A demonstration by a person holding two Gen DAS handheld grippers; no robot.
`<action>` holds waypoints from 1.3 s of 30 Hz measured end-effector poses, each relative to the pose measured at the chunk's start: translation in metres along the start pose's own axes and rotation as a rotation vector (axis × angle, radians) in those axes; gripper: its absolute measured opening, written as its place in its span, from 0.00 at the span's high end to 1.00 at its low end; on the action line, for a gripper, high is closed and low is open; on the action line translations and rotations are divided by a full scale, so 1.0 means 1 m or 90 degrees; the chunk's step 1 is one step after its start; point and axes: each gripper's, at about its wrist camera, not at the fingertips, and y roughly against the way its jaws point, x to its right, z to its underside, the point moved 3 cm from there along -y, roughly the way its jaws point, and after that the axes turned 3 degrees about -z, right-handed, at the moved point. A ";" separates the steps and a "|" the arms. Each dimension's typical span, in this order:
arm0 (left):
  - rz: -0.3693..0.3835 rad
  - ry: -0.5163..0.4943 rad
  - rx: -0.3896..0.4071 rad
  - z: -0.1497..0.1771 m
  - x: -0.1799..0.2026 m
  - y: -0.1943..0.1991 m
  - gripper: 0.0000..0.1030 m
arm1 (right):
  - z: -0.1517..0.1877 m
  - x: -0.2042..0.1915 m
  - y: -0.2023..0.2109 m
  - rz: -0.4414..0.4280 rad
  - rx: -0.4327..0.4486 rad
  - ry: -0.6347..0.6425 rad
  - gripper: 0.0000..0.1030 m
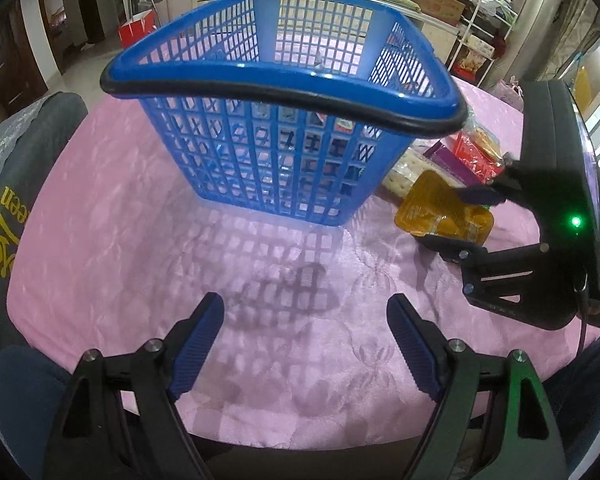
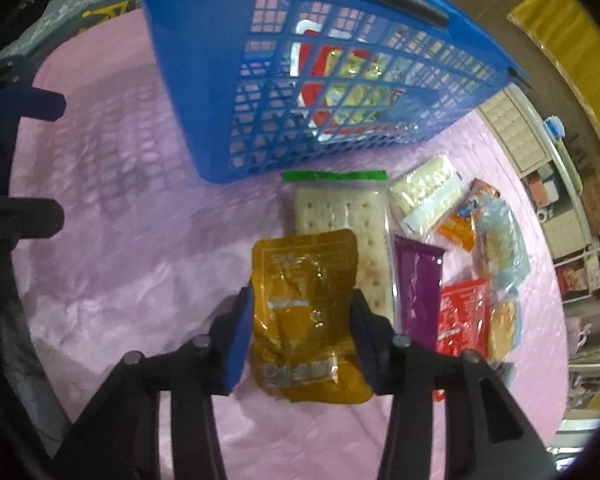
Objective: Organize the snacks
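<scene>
Progress: early, one red packet in your blue basket | right tool clenched on the amber pouch, low over the counter | left tool released, empty | six-odd snacks wait right of basket

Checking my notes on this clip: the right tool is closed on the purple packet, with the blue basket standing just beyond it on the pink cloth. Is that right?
Not quite. The right tool is closed on the amber-yellow pouch, not the purple packet, which lies untouched beside it. The right wrist view shows this. The rest holds: the blue basket stands just beyond on the pink cloth.
</scene>
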 end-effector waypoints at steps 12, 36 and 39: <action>0.016 -0.007 -0.003 0.002 0.014 0.002 0.20 | 0.033 -0.007 0.018 -0.032 0.013 -0.069 0.84; 0.035 -0.031 -0.042 -0.026 0.127 -0.014 0.21 | 0.111 0.109 0.057 -0.011 0.087 -0.343 0.84; 0.024 0.036 -0.059 -0.038 0.133 -0.031 0.21 | 0.108 0.120 0.055 -0.022 0.099 -0.367 0.84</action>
